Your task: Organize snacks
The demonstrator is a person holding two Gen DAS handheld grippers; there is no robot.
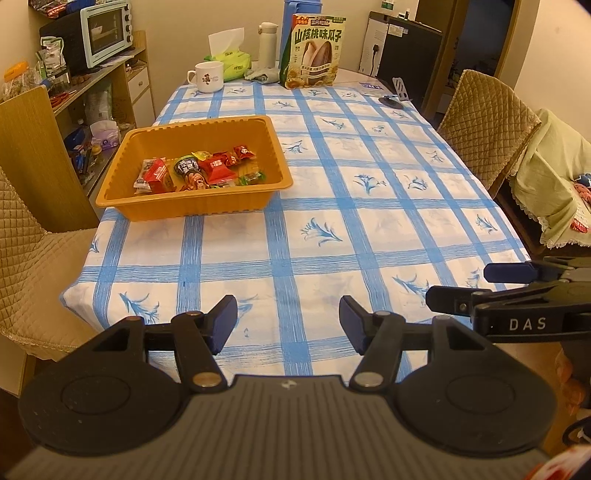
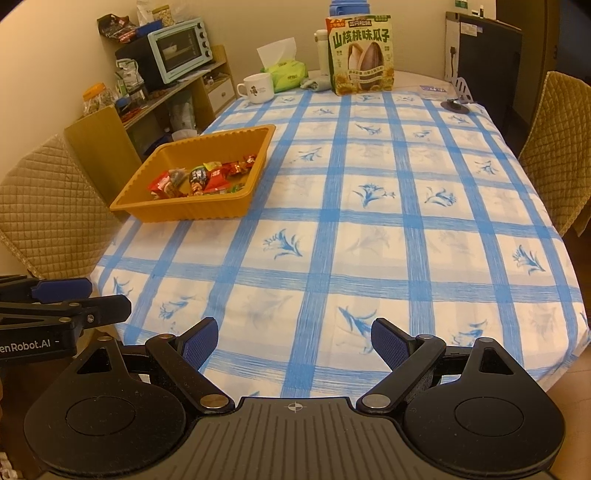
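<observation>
An orange tray (image 1: pixel 114 192) (image 2: pixel 177 213) sits near the table's left edge and holds several wrapped snacks (image 1: pixel 195 171) (image 2: pixel 201 179) in red, green and dark wrappers. My left gripper (image 1: pixel 288 325) hovers over the near end of the blue-checked tablecloth (image 1: pixel 332 206), open, with nothing between its fingers. My right gripper (image 2: pixel 293 341) hangs beside it over the same near end, open and empty too. Each gripper shows at the edge of the other's view: the right gripper (image 1: pixel 461 286) and the left gripper (image 2: pixel 109 297). Both are well short of the tray.
At the far end stand a large sunflower-seed bag (image 1: pixel 314 51) (image 2: pixel 360 55), a white mug (image 1: pixel 207 75), a green tissue pack (image 1: pixel 229 59) and a white bottle (image 1: pixel 267 44). Quilted chairs (image 1: pixel 484 125) (image 2: pixel 48 206) flank the table. A shelf with a toaster oven (image 1: pixel 107 31) stands at left.
</observation>
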